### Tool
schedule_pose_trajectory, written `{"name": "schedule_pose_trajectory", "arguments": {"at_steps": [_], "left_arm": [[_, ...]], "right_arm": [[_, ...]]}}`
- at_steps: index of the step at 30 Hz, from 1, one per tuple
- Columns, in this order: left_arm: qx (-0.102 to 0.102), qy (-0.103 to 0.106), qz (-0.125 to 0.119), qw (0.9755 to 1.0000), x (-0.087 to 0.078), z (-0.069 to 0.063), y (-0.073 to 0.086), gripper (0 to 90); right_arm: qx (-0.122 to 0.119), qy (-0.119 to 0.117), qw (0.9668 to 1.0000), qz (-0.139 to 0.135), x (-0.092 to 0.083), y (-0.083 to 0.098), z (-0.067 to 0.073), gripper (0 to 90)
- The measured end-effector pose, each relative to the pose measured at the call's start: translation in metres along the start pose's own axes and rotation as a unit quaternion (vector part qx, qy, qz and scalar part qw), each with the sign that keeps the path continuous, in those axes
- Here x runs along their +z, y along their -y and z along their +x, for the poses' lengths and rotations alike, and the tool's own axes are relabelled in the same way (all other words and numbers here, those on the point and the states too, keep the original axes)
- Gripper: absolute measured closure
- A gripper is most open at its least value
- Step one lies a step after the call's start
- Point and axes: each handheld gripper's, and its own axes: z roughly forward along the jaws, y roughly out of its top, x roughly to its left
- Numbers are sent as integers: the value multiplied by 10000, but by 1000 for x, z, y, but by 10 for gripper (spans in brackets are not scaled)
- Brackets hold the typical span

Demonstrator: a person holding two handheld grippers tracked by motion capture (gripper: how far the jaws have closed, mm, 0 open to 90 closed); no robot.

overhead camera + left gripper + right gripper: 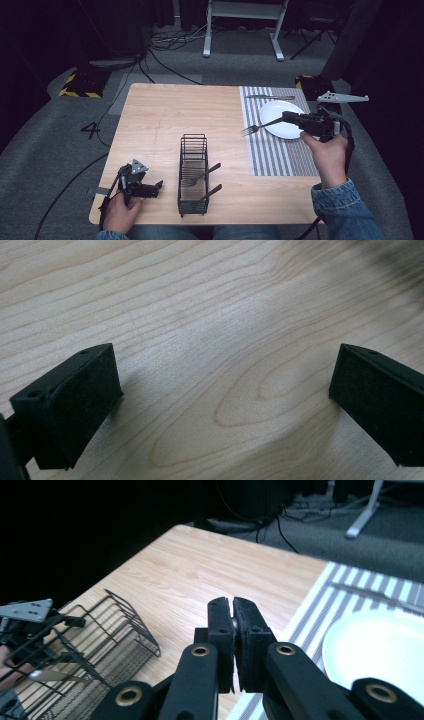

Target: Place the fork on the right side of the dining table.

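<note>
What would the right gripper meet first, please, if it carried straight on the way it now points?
The right gripper, shut on a fork, points left across the striped placemat. The fork's prongs lead, and beyond them looks like bare table. The wire rack seems to sit off that line, though depth is unclear.

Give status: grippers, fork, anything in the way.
Right gripper shut on fork, held above the placemat's left edge beside the plate. Left gripper open, resting on table. Wire rack nearby; path clear.

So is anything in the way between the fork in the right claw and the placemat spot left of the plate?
Nothing visible. The right claw holds the fork over bare striped placemat beside the plate.
</note>
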Motion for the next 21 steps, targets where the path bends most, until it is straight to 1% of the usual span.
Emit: {"name": "schedule_pose_trajectory", "arguments": {"at_steps": [4,8,10,11,13,15,17,21], "left_arm": [[3,-1,2,10000,0,0,0,2],[3,-1,3,10000,0,0,0,2],[3,-1,3,10000,0,0,0,2],[-1,0,0,10000,0,0,0,2],[0,-1,1,10000,0,0,0,2],[4,-2,2,10000,0,0,0,2],[0,-1,1,10000,0,0,0,2],[2,-3,0,10000,0,0,0,2]], "right_arm": [[266,143,9995,123,6,10,-20,867],[522,314,9978,268,12,23,-39,867],[634,288,9971,298,15,29,-48,866],[664,296,9969,306,16,32,-51,866],[693,385,9963,342,18,37,-57,866],[671,548,9954,409,20,41,-63,866],[706,651,9943,464,22,46,-69,866],[859,732,9922,531,25,55,-82,866]]}}
